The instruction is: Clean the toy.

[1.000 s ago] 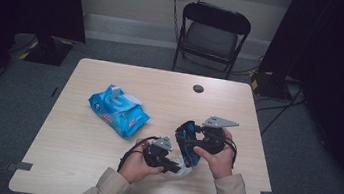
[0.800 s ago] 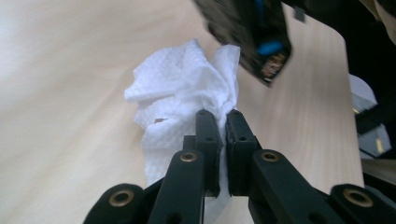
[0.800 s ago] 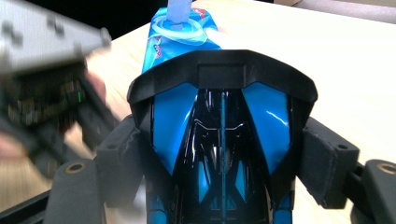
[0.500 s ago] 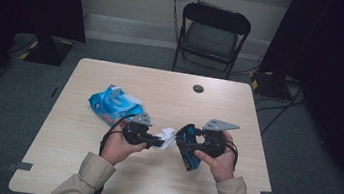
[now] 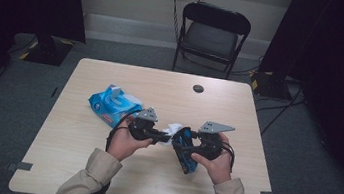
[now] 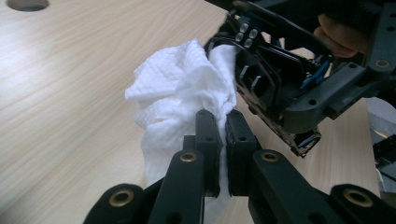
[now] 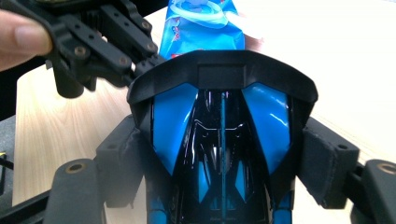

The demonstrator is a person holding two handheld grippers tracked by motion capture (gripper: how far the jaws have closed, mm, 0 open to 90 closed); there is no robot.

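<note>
Two grippers are sharing a wiping job: the right gripper [image 5: 192,152], its pads clamping the flanks of a blue and black toy car [image 7: 219,140], is holding it above the tabletop [image 5: 100,168] near the near edge, right of the middle, while the left gripper [image 6: 223,140], jaws pinching together on a white wipe [image 6: 177,98], is pressing it to the car's underside. Judging from this, cleaning is under way, and the next stroke is calling for a steady hold and light rubbing. Seen from the high view, the car's long axis is running roughly from far edge to near edge, one end tilting down toward the person; which end is the nose I cannot tell.
</note>
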